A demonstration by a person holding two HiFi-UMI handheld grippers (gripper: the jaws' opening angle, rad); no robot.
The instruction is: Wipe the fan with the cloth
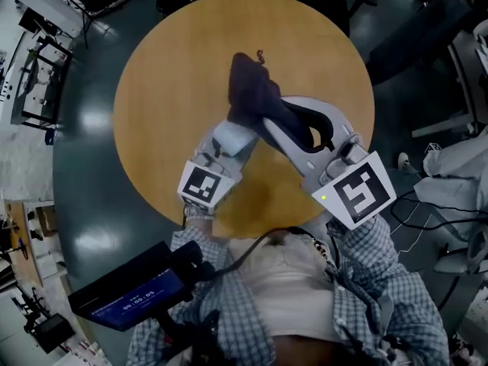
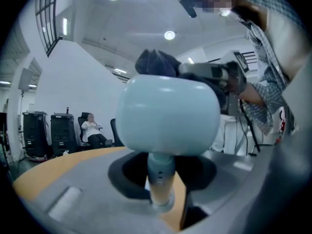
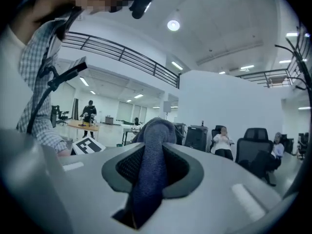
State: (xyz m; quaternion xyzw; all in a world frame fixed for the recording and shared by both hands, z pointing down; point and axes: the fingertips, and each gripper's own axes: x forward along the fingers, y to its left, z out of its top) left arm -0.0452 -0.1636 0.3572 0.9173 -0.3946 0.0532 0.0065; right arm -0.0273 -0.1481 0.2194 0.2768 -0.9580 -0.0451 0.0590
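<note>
Over the round wooden table [image 1: 175, 59] I hold both grippers raised and close together. The left gripper [image 1: 227, 147] is shut on the handle [image 2: 160, 177] of a small pale-blue hand fan [image 1: 235, 137]. The fan's rounded head [image 2: 168, 113] fills the middle of the left gripper view. A dark blue cloth [image 1: 255, 94] hangs from the right gripper [image 1: 286, 124], which is shut on it. In the right gripper view the cloth [image 3: 151, 165] runs as a thick fold between the jaws. The cloth [image 2: 156, 62] sits just behind and above the fan's head; I cannot tell if they touch.
A dark device with a blue screen [image 1: 130, 288] hangs at my lower left. Cables [image 1: 435, 212] lie on the floor at the right, racks [image 1: 30, 90] at the left. People sit on chairs [image 3: 222, 145] far off in the hall.
</note>
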